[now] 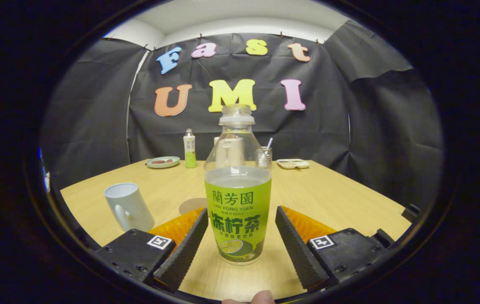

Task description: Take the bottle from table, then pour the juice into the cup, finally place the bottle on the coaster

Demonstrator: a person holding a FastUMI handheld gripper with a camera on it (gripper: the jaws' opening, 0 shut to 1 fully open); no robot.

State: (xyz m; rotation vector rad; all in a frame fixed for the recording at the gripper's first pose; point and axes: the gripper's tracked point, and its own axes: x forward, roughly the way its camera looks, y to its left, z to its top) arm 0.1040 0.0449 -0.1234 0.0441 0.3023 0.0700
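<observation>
**Straddling the Juice Bottle, Fingers Spread**

Standing upright on the wooden table [341,190], the bottle [238,202] is sitting between the two ribbed black fingers [185,249] of the gripper [240,245], at twelve o'clock from the claw. The claw is spread wide: a visible strip of tabletop is showing on each side of the bottle, so neither pad is pressing on it. The bottle is carrying a green label over its lower half, its clear upper part is showing a pale liquid line just above the label, and its neck is showing no coloured cap.

A white cup [128,207] with a handle is standing at about ten o'clock from the fingers, near the left finger and apart from the bottle. A round tan coaster [191,205] is lying flat at roughly eleven o'clock, between the cup and the bottle, partly hidden behind the left finger's orange side.

Farther off, near the table's far edge, a second small bottle [189,148] is standing at eleven o'clock beside a green plate [163,162]. A glass with a straw [265,155] is peeking out behind the main bottle at about one o'clock, with a pale tray [292,163] lying just beyond it.

A fingertip [262,297] is showing at six o'clock, below the claw.
</observation>
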